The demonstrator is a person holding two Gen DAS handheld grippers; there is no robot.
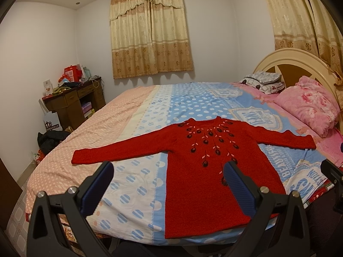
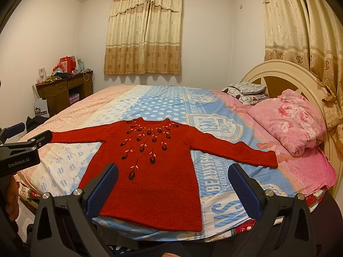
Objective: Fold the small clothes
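Bed point(image 1: 137, 115) under flat red sweater point(image 1: 201, 171) (neck away, sleeves sideways)

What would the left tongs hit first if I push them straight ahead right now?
Most likely the bed sheet just left of the red sweater, since the open left tongs point down at the bed. The right-hand finger lines up over the sweater's body, so it may brush that; depth is hard to judge.

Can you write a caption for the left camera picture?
Open left gripper above a red sweater spread flat on the bed.
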